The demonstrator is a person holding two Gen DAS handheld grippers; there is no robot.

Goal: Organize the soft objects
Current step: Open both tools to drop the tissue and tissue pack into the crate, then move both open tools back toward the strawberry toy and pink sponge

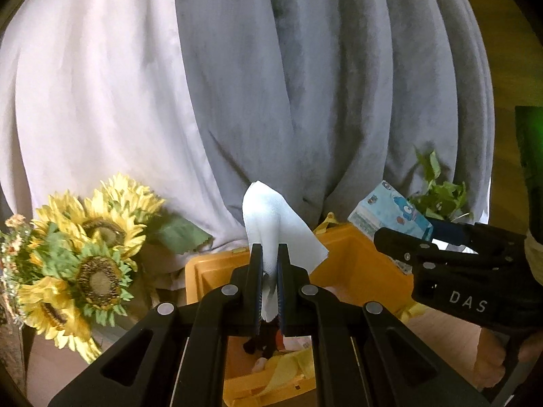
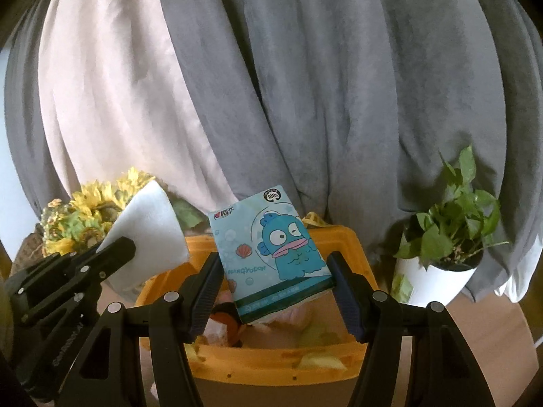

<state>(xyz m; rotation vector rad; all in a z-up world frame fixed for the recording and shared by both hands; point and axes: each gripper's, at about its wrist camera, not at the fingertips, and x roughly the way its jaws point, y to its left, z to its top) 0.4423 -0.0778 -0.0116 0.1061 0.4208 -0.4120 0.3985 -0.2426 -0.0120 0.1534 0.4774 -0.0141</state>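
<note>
1. Above the yellow bin [image 2: 342, 237], two soft things are held in the air: a blue tissue pack [image 2: 271, 254] printed with a cartoon fish, and a white folded cloth [image 1: 275, 227].
2. The right gripper [image 2: 276, 291] is clamped on the tissue pack, one pad against each side of it; the pack stands nearly upright over the bin's opening, clear of the contents below.
3. The left gripper [image 1: 269, 281] has its jaws drawn together on the white cloth, whose free corner sticks up above the pads; it too hangs over the bin, beside the pack.
4. Inside the bin some items already lie: pale yellow and pinkish soft pieces and something dark and orange, too jumbled to name. That part of the sorting looks done.
5. Left to do, as I judge it: lower both items into the bin and let go.
6. Around the bin stand sunflowers [image 1: 91, 264] on the left and a potted plant [image 2: 451, 234] on the right, against grey and white curtains [image 2: 305, 84]. Whether more soft things wait on the desk cannot be seen.
</note>
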